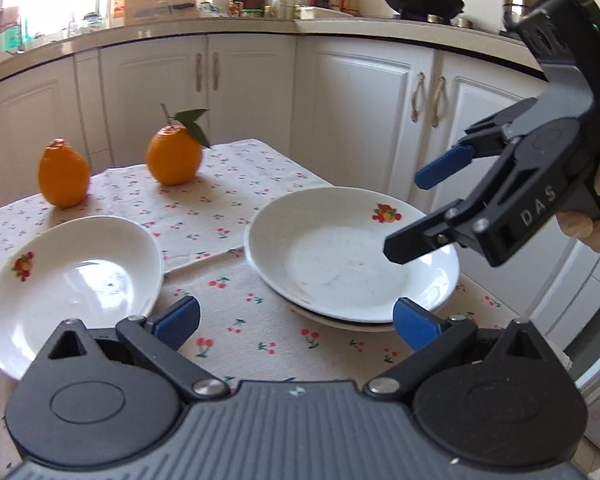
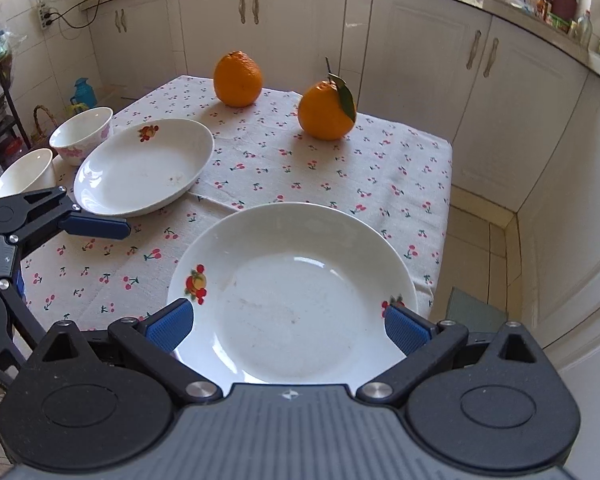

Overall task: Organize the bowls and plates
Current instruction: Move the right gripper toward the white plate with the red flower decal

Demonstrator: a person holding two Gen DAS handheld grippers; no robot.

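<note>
Stacked plates (image 2: 292, 292) sit under the wide-open, empty right gripper (image 2: 288, 326); left gripper (image 1: 296, 320) open too. Two oranges (image 2: 238, 79) behind. Only the right view catches two bowls (image 2: 82, 134) beside the single plate (image 2: 144, 166).

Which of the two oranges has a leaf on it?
The round orange with the green leaf and stem, nearer the cupboards on the right; the other bumpy-topped orange has none.

Two stacked white plates (image 1: 340, 264) lie right of a single plate (image 1: 72, 284), two bowls (image 2: 82, 134) beyond.
</note>
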